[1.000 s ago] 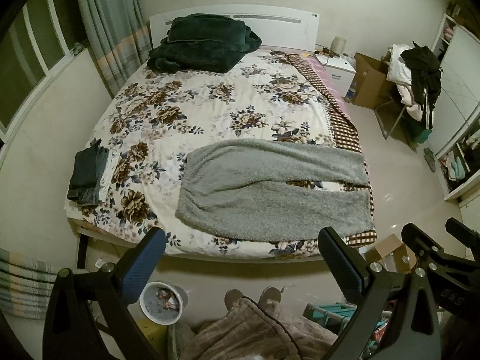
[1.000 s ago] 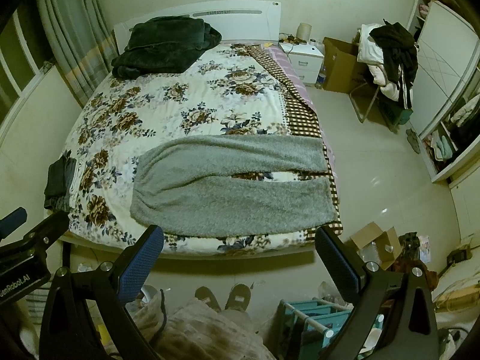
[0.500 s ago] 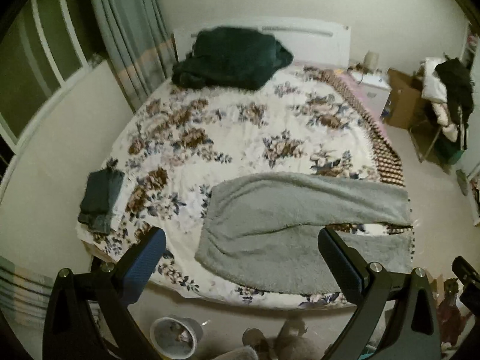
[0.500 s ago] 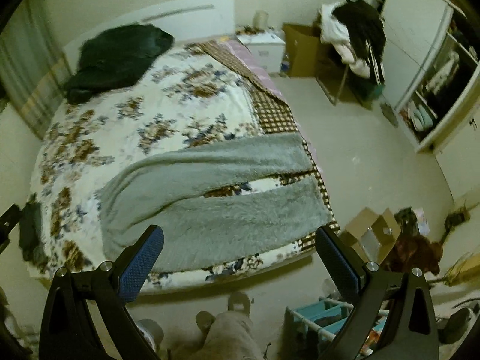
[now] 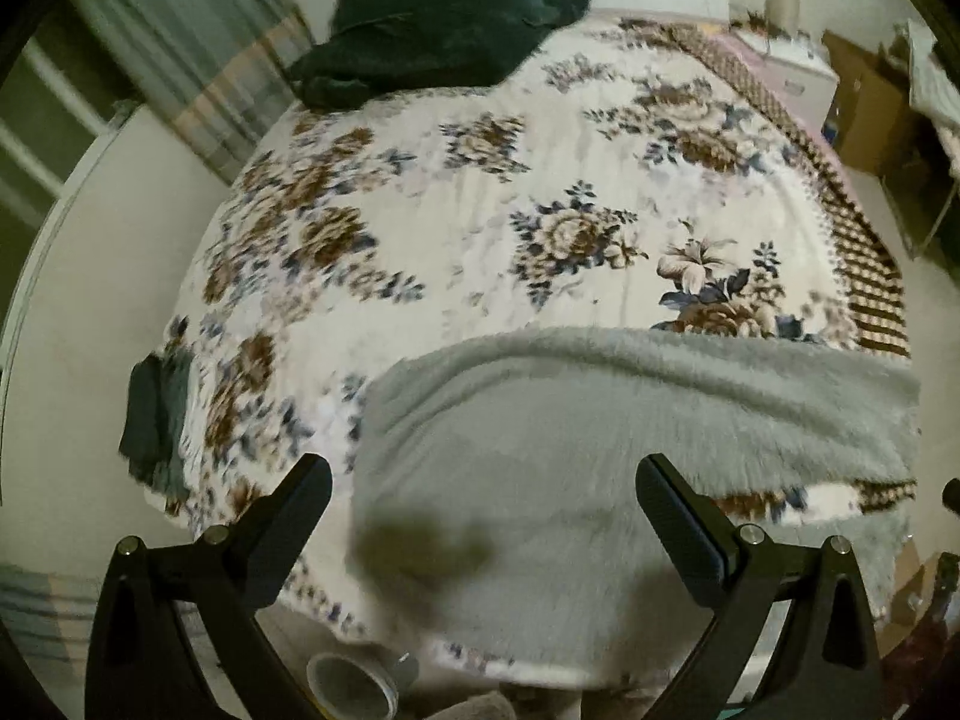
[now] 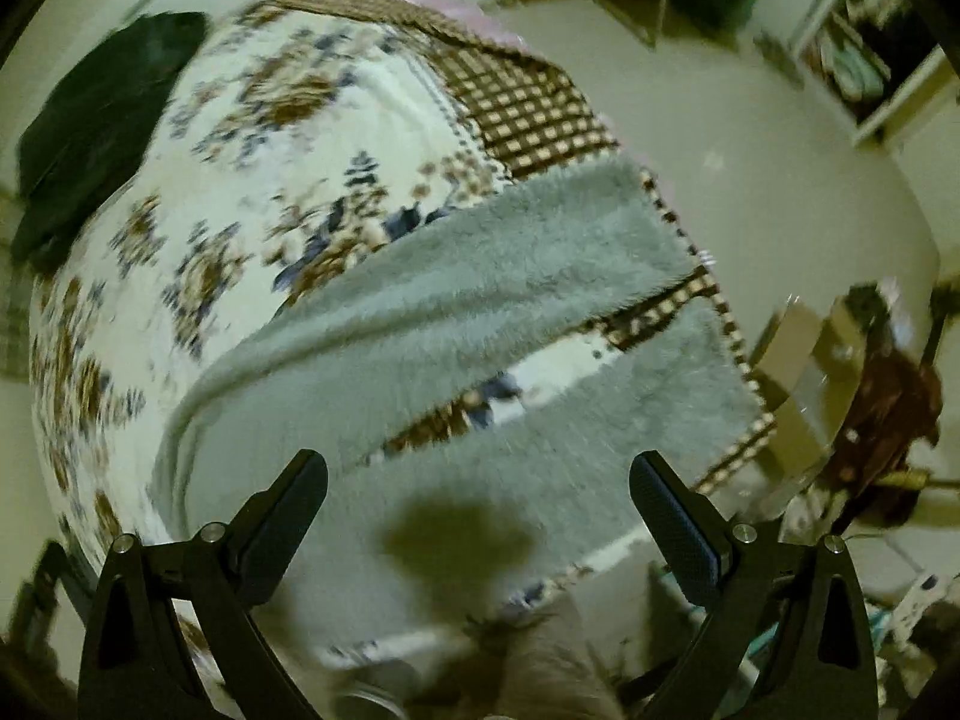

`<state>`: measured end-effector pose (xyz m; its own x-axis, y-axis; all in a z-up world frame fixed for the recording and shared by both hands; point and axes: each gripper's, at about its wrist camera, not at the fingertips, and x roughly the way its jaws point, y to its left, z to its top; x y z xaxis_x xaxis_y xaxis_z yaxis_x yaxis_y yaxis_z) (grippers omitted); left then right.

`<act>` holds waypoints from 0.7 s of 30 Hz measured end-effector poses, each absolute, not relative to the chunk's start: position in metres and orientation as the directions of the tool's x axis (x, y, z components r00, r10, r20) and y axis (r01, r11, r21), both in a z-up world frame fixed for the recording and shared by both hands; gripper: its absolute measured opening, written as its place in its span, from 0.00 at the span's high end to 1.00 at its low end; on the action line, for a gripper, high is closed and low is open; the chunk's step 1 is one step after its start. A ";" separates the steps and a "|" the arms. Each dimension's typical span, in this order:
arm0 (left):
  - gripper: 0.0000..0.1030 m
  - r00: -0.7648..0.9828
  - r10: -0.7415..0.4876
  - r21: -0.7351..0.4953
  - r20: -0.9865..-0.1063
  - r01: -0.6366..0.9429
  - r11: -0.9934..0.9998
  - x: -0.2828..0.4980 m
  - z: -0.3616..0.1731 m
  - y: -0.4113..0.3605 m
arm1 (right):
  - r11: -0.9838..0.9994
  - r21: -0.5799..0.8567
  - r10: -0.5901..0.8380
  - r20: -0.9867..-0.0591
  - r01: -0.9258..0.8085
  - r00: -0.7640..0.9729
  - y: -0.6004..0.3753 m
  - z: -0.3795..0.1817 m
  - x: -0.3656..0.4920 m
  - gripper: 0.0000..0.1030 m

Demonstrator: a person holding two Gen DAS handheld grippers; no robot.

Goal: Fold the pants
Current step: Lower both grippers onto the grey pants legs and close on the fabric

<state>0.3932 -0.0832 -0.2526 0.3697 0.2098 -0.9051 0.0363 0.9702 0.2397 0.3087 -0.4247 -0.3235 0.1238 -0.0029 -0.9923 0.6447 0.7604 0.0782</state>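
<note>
Grey fluffy pants (image 5: 540, 438) lie flat across the near edge of the floral bed (image 5: 480, 210), waist to the left, two legs running right. In the right wrist view the pants (image 6: 480, 300) show both legs with a gap between them. My left gripper (image 5: 480, 492) is open and empty, hovering close above the waist end. My right gripper (image 6: 477, 492) is open and empty, hovering above the near leg. Each casts a dark shadow on the fabric.
A dark green blanket (image 5: 432, 18) lies at the head of the bed. Folded dark clothes (image 5: 153, 414) sit at the bed's left edge. A cardboard box (image 6: 804, 360) and clutter stand on the floor to the right. A bin (image 5: 351, 687) stands below the bed edge.
Both grippers have moved forward and down toward the bed, so the pants now fill the lower view. The right gripper has swung toward the leg end. Both stay open.
</note>
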 end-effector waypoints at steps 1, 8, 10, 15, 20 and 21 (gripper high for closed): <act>0.00 0.362 0.211 0.245 -0.908 0.051 0.968 0.410 -0.267 -0.091 | 0.749 0.084 0.009 -0.993 0.657 0.116 -0.435 -0.339 0.325 0.01; 0.00 0.317 0.212 0.289 -0.924 0.220 0.932 0.503 -0.389 -0.143 | 0.646 0.056 0.067 -0.998 0.761 0.016 -0.508 -0.480 0.429 0.01; 0.00 0.302 0.210 0.295 -0.930 0.274 0.915 0.524 -0.426 -0.155 | 0.614 0.059 0.099 -0.995 0.787 -0.003 -0.523 -0.517 0.449 0.01; 0.00 0.250 0.187 0.276 -0.950 0.394 0.877 0.562 -0.503 -0.176 | 0.556 0.034 0.132 -0.990 0.831 -0.048 -0.546 -0.591 0.477 0.01; 0.00 0.209 0.168 0.251 -0.963 0.487 0.837 0.587 -0.548 -0.190 | 0.496 0.036 0.188 -0.980 0.868 -0.066 -0.557 -0.640 0.494 0.01; 0.00 0.206 0.164 0.248 -0.965 0.502 0.829 0.591 -0.552 -0.194 | 0.492 0.026 0.187 -0.979 0.870 -0.076 -0.557 -0.647 0.498 0.01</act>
<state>0.5913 -0.1938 -0.5523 0.2057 0.1642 -0.9647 0.5018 0.8286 0.2480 0.4980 -0.5574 -0.6474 -0.0764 0.1869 -0.9794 0.8705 0.4916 0.0259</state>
